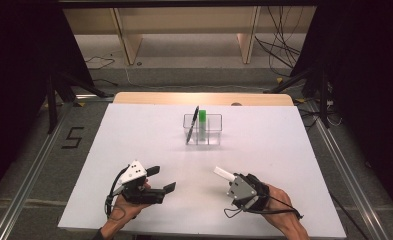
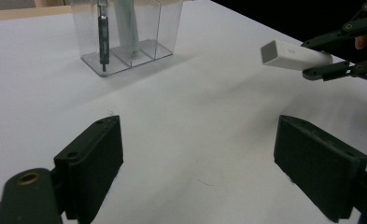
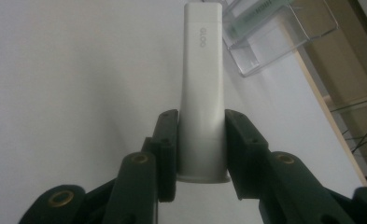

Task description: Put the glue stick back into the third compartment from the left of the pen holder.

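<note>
Jaws of the right gripper (image 3: 201,154) press on both sides of a white, flat-sided plastic tube (image 3: 202,93) near its capped end, so the claw is closed only as far as the tube's width allows. The tube juts straight out past the fingertips, its squared far end pointing toward a clear plastic organiser with three compartments (image 3: 284,42) that stands well ahead of the claw and a little to one side. In the high view the right gripper (image 1: 230,176) sits near the table's front edge, the tube (image 1: 224,173) slanting up and away from it toward the organiser (image 1: 203,130).

Inside that organiser (image 2: 125,32), one end compartment holds a dark pen (image 2: 102,37) that stands leaning against the wall, and the middle compartment holds a pale tube with a green top (image 1: 202,122). The third compartment's contents cannot be made out.

The left gripper (image 2: 197,163) rests low over the white table (image 2: 209,107) with its jaws spread wide and nothing between them. From it, the held tube (image 2: 293,55) hangs off to the far right, above the table, and the organiser stands well ahead to the left. In the high view the left gripper (image 1: 160,179) lies near the front edge, well apart from the right one.
</note>
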A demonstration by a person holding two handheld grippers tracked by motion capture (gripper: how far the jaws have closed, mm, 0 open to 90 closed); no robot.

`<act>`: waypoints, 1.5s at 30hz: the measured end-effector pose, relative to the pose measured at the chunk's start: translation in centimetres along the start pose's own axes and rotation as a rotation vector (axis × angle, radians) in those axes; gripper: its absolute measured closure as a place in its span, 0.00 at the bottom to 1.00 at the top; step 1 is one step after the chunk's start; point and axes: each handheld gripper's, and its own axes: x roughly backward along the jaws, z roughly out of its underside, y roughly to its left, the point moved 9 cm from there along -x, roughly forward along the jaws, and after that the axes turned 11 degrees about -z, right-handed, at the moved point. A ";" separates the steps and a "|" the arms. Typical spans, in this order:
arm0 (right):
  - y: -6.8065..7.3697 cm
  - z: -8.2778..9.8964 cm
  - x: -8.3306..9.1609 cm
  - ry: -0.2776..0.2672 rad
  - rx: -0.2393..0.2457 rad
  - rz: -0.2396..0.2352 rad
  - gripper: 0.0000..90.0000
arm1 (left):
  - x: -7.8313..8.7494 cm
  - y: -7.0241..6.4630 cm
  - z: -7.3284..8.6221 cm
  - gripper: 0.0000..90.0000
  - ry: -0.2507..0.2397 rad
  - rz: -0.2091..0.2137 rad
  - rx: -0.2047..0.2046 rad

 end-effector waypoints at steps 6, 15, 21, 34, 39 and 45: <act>0.6 -0.3 -0.2 0.002 0.061 0.019 0.75 | -0.1 0.0 0.1 0.17 0.010 -0.001 -0.008; 1.9 -1.2 -0.4 -0.013 0.235 0.087 0.75 | -0.7 0.0 0.3 0.17 0.037 0.009 -0.025; 3.4 -1.6 -0.6 -0.013 0.431 0.130 0.75 | -0.8 -0.7 0.4 0.17 0.078 0.053 -0.044; 4.2 -2.1 -0.6 -0.026 0.498 0.138 0.75 | -1.3 -3.1 -1.2 0.18 0.177 0.145 -0.157; 4.7 -2.4 -0.7 -0.030 0.554 0.139 0.75 | -1.7 -3.8 -1.4 0.18 0.240 0.184 -0.206; 5.0 -2.8 -0.6 -0.044 0.592 0.154 0.75 | -2.1 -5.1 -1.8 0.18 0.327 0.216 -0.270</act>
